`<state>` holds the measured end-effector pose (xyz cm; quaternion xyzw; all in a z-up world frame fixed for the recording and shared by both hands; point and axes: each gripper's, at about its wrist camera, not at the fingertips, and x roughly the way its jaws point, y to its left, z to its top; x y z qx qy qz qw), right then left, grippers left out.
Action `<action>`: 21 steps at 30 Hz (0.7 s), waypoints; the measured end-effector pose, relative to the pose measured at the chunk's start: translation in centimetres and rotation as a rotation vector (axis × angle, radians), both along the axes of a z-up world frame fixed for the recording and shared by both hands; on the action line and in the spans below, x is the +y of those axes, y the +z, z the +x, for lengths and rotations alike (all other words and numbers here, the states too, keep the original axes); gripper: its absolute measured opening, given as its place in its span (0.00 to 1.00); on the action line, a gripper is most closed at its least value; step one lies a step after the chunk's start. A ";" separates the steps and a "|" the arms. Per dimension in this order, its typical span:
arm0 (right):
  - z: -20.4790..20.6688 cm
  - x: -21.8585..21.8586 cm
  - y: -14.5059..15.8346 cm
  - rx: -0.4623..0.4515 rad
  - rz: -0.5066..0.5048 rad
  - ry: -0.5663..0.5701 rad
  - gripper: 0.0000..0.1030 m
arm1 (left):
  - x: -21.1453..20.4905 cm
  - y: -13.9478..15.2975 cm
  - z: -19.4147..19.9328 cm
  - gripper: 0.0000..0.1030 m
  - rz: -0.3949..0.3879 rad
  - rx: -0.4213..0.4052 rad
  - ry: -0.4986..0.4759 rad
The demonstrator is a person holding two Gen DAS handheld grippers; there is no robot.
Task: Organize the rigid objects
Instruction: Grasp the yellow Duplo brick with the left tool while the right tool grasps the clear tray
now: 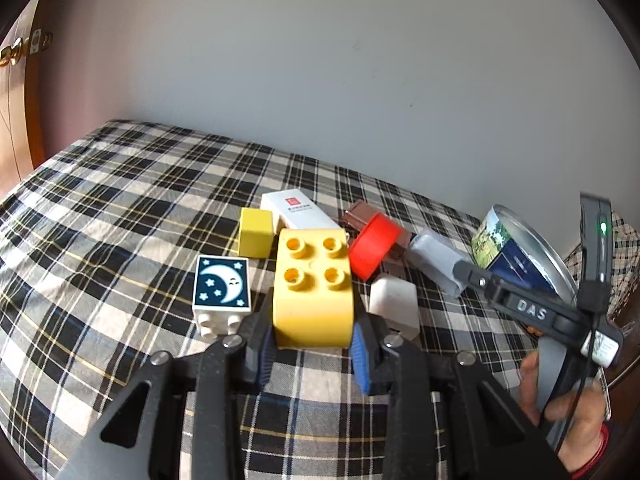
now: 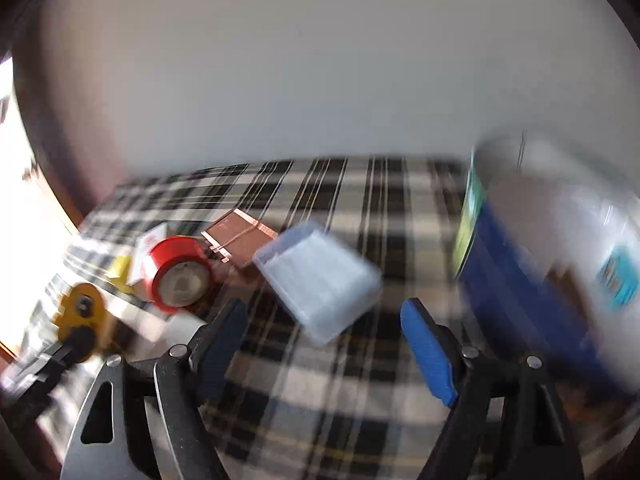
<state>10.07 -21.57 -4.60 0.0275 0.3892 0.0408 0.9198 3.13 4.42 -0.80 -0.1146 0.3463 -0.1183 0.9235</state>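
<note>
My left gripper (image 1: 313,334) is shut on a large yellow Duplo brick (image 1: 314,286) with studs up, over the plaid cloth (image 1: 120,220). Beside it lie a moon-print brick (image 1: 221,288), a yellow cube (image 1: 256,232), a white box (image 1: 298,208), a red cap (image 1: 374,246), a brown piece (image 1: 360,214), a white block (image 1: 394,304) and a pale blue box (image 1: 436,258). My right gripper (image 2: 324,332) is open and empty, its jaws apart just before the pale blue box (image 2: 320,280). The red cap (image 2: 180,276) and brown piece (image 2: 240,240) lie to its left. The right view is blurred.
A large tin with a blue printed label (image 1: 516,252) stands at the right of the cloth, close to my right gripper (image 2: 540,260). A grey wall rises behind the bed. A wooden door (image 1: 16,92) is at the far left.
</note>
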 end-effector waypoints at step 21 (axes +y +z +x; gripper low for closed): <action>5.3 3.3 -3.2 0.115 -0.140 0.234 0.56 | 0.6 0.2 0.1 0.29 -0.018 -0.011 0.021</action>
